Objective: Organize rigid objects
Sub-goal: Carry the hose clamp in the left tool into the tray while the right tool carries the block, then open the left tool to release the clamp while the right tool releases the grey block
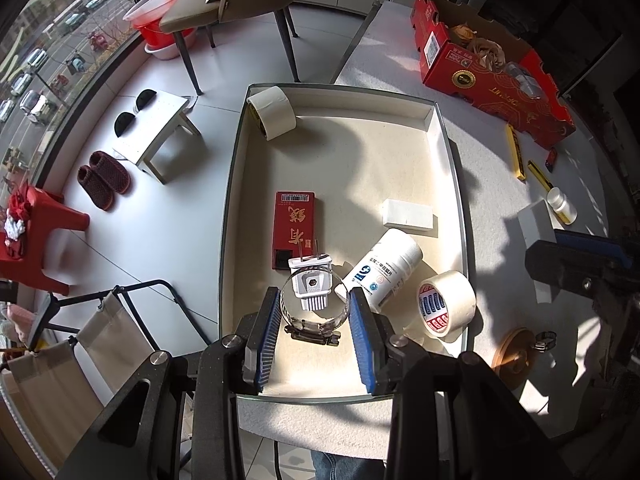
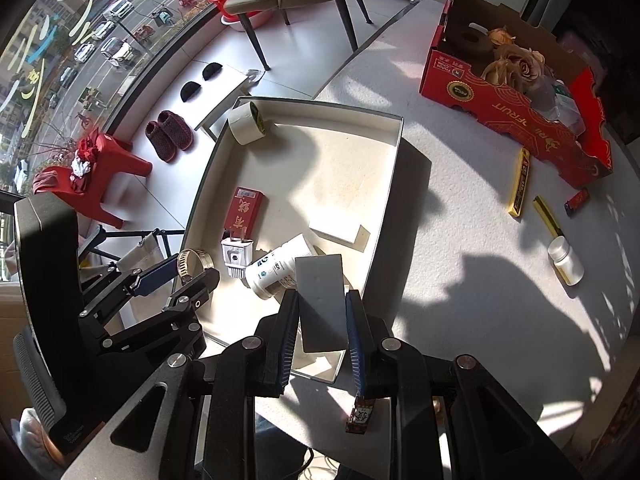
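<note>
The sorting looks well under way, by my reckoning past halfway but not finished. The tray [image 1: 448, 184] on the table [image 1: 500, 152] already holds a tape roll [image 1: 272, 116] in its far corner, a red box [image 1: 294, 228], a white plug [image 1: 311, 282], a bottle [image 1: 384, 268] lying on its side, a white block [image 1: 408, 216] and a second tape roll [image 1: 446, 304] against the near right wall. Both claws are loaded and hang over the tray's near end. The left gripper [image 1: 314, 320] pinches a metal hose clamp [image 1: 314, 308], held above the plug and, as far as I can tell, not yet set down. The right gripper [image 2: 322, 332] is pressed onto a flat grey slab [image 2: 322, 300], upright between the pads above the tray's near corner. Still out on the table are two yellow sticks [image 2: 520, 184], a small red thing [image 2: 577, 201], a small white bottle [image 2: 566, 260], a second small clamp [image 1: 545, 340] and a round wooden disc [image 1: 516, 354], so several trips remain. The red carton [image 2: 516, 112] stands apart with dried flowers in it.
</note>
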### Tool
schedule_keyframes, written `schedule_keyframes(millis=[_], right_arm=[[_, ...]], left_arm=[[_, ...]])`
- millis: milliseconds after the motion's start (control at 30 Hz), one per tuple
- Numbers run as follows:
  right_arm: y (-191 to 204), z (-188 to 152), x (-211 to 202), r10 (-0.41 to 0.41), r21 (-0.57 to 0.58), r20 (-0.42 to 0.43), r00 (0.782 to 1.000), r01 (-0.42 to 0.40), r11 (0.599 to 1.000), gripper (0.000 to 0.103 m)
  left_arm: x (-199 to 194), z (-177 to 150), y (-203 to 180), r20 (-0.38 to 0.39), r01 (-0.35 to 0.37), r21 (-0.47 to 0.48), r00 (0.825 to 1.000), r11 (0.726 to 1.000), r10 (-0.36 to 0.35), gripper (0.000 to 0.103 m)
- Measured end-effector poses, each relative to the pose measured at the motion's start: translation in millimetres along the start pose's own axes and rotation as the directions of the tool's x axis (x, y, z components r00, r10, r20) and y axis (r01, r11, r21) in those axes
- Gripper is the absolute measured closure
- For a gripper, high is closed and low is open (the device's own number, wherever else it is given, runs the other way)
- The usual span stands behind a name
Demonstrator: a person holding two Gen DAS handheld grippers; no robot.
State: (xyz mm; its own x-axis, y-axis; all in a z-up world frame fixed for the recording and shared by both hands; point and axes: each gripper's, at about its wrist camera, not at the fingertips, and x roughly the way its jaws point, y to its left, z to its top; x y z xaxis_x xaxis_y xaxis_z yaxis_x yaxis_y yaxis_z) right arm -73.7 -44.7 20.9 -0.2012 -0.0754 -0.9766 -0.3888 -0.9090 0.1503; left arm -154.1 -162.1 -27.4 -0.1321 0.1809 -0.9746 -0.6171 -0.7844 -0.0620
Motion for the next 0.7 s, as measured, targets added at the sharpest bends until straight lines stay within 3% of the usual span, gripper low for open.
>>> schedule_keyframes(millis=[700], right_arm=[[-20, 74, 54, 0.035, 0.119, -0.02, 0.999, -0.032, 0.992, 0.078]], left_arm=[[42, 71, 5, -0.008, -0.034, -0.015, 0.999, 0.999, 0.033, 0.066]])
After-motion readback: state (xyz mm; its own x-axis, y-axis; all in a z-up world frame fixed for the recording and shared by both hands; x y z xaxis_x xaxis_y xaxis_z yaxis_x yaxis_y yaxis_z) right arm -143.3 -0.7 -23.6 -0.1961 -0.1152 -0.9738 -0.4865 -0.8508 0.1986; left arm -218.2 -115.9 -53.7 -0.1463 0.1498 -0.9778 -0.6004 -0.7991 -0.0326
